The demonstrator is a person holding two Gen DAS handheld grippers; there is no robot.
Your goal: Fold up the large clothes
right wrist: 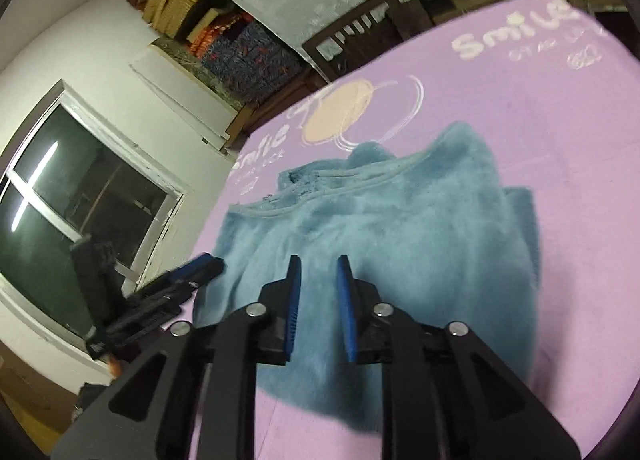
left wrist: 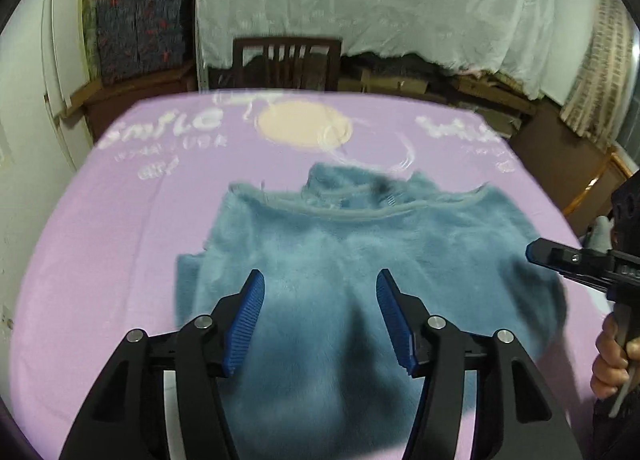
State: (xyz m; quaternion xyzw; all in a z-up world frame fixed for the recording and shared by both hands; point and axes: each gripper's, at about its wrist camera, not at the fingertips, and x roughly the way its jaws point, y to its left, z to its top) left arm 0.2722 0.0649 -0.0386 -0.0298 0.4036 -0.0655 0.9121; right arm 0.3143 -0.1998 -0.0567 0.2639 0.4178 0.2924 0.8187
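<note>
My left gripper point(left wrist: 320, 280) hangs spread wide and empty over the blue fleece point(left wrist: 360, 260) lying on the purple sheet point(left wrist: 100, 240), while my right gripper point(right wrist: 318, 266), at three o'clock, gapes narrowly, holding nothing.

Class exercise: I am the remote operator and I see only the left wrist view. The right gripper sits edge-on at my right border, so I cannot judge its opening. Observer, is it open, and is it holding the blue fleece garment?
Observer: The right gripper is open by a narrow gap, narrower than the left gripper's, with nothing between the fingers.
Operator: Where does it point?
Observer: Over the near part of the blue fleece garment; contact cannot be judged.
Operator: Anything beyond my left edge?
Observer: A dark window in the white wall.
</note>
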